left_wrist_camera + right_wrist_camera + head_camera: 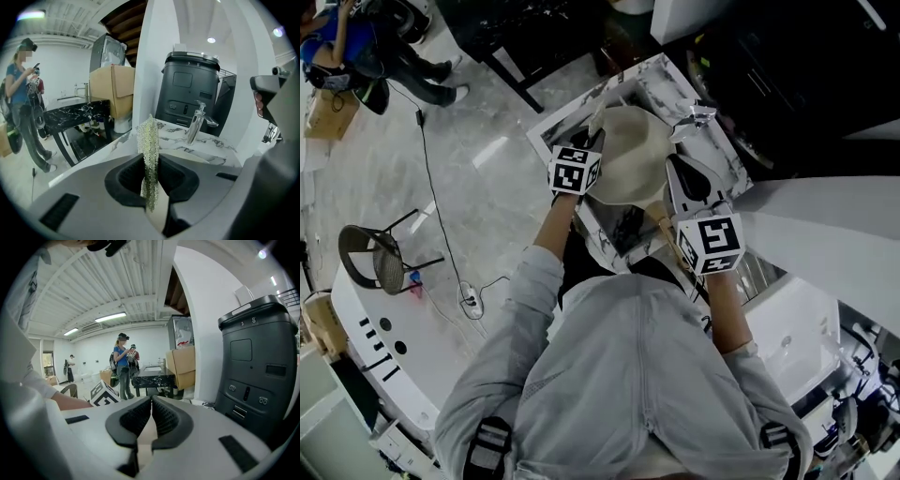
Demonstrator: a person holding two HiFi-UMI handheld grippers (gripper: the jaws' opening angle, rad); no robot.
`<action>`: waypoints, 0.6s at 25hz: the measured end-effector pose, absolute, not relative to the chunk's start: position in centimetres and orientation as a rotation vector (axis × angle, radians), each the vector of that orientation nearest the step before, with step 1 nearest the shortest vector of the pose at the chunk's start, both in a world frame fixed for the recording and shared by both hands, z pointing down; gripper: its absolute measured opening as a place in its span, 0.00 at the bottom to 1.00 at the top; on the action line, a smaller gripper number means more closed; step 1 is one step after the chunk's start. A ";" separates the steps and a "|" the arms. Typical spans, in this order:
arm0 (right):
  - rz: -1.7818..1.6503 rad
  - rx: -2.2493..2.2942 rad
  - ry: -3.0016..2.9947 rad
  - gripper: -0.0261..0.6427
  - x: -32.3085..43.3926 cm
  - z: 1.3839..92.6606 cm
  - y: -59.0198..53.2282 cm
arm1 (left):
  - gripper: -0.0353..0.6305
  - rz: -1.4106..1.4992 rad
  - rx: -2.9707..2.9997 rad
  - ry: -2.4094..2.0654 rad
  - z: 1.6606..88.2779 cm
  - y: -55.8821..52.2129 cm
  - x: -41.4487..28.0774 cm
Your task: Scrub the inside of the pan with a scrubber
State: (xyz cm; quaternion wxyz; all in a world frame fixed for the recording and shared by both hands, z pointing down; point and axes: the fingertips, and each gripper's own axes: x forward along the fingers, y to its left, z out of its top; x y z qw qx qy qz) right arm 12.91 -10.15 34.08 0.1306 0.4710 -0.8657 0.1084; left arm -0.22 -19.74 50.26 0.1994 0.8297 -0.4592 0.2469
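In the head view a pale beige pan (623, 150) is held up over the marble sink counter (649, 82), between the two grippers. At the pan's left edge, my left gripper (591, 152) is shut on a thin, glittery mesh scrubber (149, 150) that stands upright between its jaws. My right gripper (675, 176) is at the pan's right side. Its jaws are closed, with a beige strip that looks like the pan's handle (146, 433) between them. In both gripper views the pan's inside is hidden.
A chrome faucet (197, 123) stands on the counter in front of a tall black appliance (192, 89). A black marble table (79, 112) and a cardboard box (112, 86) are to the left. People stand in the room behind (123, 364). A chair (370, 253) stands on the floor.
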 end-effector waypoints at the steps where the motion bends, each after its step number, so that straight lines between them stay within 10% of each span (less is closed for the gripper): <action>1: 0.316 1.362 -2.518 0.09 12.8 34.3 -10.2 | 0.15 0.693 2.308 -1.277 51.0 -19.9 0.0; 15: 0.434 1.328 -2.467 0.09 11.6 40.6 -12.5 | 0.15 0.793 2.213 -1.206 59.3 -23.5 1.2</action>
